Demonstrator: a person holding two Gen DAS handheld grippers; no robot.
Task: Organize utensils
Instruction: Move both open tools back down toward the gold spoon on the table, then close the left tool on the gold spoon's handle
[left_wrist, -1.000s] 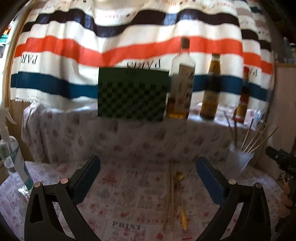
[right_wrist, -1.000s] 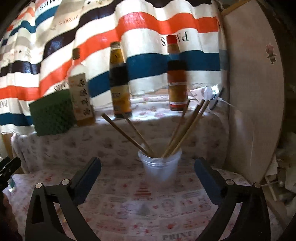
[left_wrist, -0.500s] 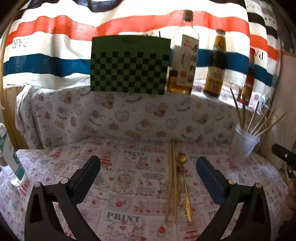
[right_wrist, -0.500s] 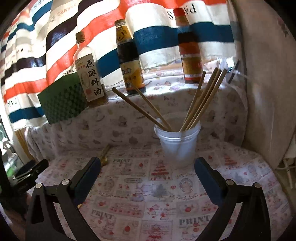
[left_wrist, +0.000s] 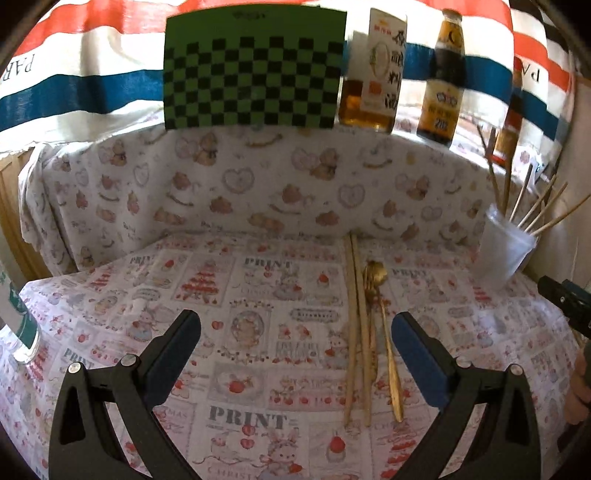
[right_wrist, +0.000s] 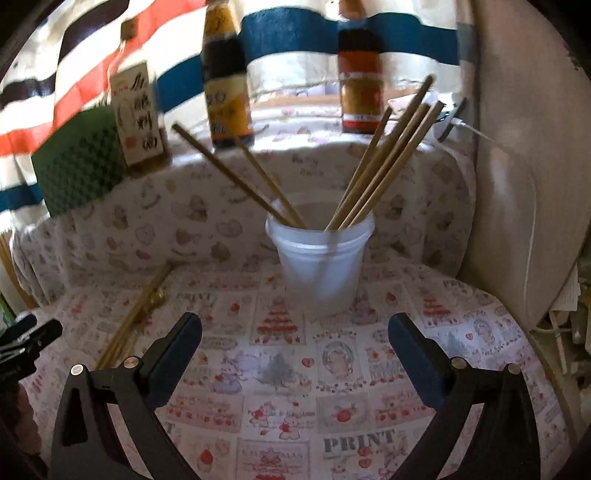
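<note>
A pair of wooden chopsticks and a gold spoon lie side by side on the printed tablecloth, just left of my left gripper's right finger. My left gripper is open and empty above the cloth. A white plastic cup holding several chopsticks stands straight ahead of my right gripper, which is open and empty. The cup also shows at the right in the left wrist view. The loose chopsticks and spoon show at the left in the right wrist view.
A raised ledge behind carries a green checkered board and three bottles. A clear bottle stands at the left edge. A pale wall panel is close on the right. The striped cloth hangs behind.
Both grippers have tilted downward toward the table. The loose chopsticks and spoon, and the cup, now appear larger and closer. Both grippers stayed open.
</note>
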